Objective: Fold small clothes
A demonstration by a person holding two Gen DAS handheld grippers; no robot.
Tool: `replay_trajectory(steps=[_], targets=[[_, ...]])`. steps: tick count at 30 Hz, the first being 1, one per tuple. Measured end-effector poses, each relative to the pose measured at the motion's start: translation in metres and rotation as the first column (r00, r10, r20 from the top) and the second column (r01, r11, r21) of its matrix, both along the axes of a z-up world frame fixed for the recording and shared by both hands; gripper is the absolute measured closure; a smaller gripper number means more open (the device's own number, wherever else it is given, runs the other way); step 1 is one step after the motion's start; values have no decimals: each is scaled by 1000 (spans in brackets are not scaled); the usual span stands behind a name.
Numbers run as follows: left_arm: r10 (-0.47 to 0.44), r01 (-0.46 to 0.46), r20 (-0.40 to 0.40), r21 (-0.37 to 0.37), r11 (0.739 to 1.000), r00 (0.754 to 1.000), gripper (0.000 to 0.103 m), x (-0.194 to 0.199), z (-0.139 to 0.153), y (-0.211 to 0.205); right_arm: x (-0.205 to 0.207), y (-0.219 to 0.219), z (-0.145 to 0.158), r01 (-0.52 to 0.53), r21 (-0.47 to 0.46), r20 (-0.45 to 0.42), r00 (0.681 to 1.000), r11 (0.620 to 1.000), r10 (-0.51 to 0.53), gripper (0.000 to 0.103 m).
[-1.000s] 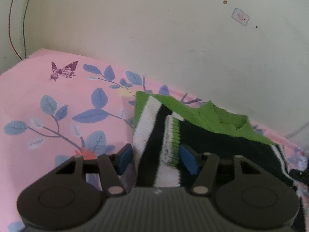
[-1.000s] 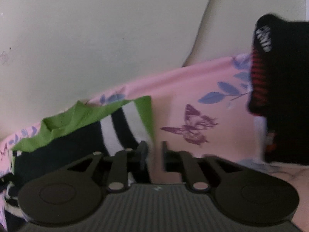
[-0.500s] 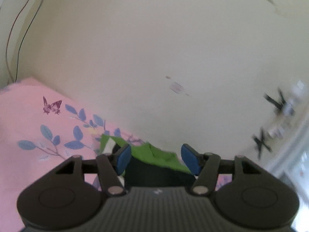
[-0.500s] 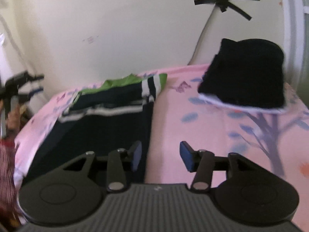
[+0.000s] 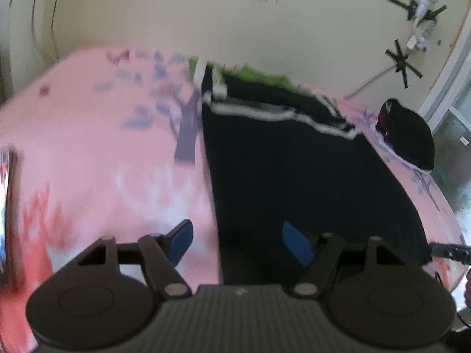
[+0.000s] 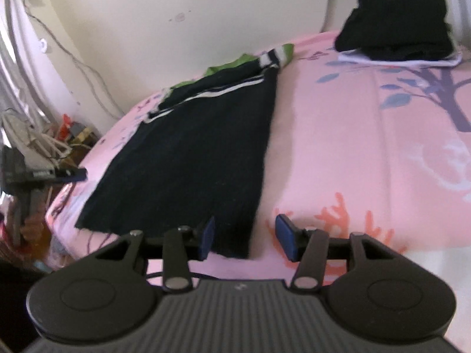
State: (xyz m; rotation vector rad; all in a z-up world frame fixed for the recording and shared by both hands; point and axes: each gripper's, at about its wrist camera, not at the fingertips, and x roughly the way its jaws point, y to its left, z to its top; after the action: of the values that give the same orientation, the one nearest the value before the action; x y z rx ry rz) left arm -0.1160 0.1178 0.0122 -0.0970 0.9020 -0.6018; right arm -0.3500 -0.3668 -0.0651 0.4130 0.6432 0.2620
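A small black sweater [image 5: 294, 164] with white stripes and a green collar lies flat on the pink sheet, collar toward the wall. It also shows in the right wrist view [image 6: 200, 153]. My left gripper [image 5: 237, 242] is open and empty, hovering over the sweater's near left hem corner. My right gripper [image 6: 244, 236] is open and empty over the near right hem corner. The other gripper's tip shows at the left edge of the right wrist view [image 6: 59, 173].
A pink floral bedsheet [image 6: 368, 147] covers the bed. A pile of folded dark clothes [image 6: 394, 23] sits at the far right by the wall, also in the left wrist view [image 5: 409, 135]. Cables and clutter [image 6: 50, 135] lie beyond the bed's left edge.
Both grippers let go of the sleeves near the collar, opened, and pulled back to the sweater's near hem. The sleeves now lie folded in across the chest.
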Motion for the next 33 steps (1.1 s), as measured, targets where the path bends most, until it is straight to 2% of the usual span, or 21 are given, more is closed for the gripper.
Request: replay_trajectory(steps=[3,7,9,10,11,12,14,17,21,25,26,27,28,29,30,31,33], targets=[[2,-2,-61,1,1000,998,34,-12,-9,1,4,5,0,-47,2,1,999,999,47,57],[14,-12,-81,23,1000,997,28,-28,-13,3,8,4,-3,-73,28,10,997,997,73,60],[24,-20,-80,43,999,997,31,-35,-13,3,9,4,-5,-92,35,9,996,995,91,71],[31,-27,-73,53,998,997,35,-38,-13,2,9,5,-5,-100,29,8,995,995,100,80],[36,-32,-52,77,997,998,61,-41,-12,-1,10,5,-6,-105,19,13,994,994,105,88],[31,-26,-40,104,994,999,93,-43,-12,-4,10,5,-6,-112,15,21,994,994,112,92],[40,-35,-63,74,997,997,93,-38,-11,-2,9,4,-1,-124,31,53,991,992,122,96],[59,-63,-93,-39,997,994,94,-25,-2,9,13,-6,13,-112,60,103,989,992,105,97],[84,-98,-88,-171,980,993,94,10,25,17,35,-21,43,-71,73,175,983,995,58,98],[121,-123,-23,-262,957,992,94,69,59,-2,98,-29,77,3,73,224,974,997,-19,98],[151,-150,-16,-282,948,988,93,90,64,-10,121,-31,85,50,89,226,972,995,-69,98],[192,-185,-8,-295,937,981,88,110,67,-20,142,-33,90,101,103,227,966,990,-122,97],[238,-224,13,-291,930,971,83,128,67,-29,164,-35,93,159,106,240,954,982,-180,93],[290,-274,30,-251,928,957,60,144,65,-38,184,-36,92,213,85,253,940,973,-228,69],[340,-328,28,-196,924,940,50,154,61,-42,198,-38,90,258,57,232,936,964,-264,52],[367,-361,10,-159,919,930,51,158,55,-45,206,-40,86,298,30,188,936,954,-299,40],[307,-305,-13,-178,936,952,47,152,42,-41,199,-43,75,245,53,169,953,968,-251,43]])
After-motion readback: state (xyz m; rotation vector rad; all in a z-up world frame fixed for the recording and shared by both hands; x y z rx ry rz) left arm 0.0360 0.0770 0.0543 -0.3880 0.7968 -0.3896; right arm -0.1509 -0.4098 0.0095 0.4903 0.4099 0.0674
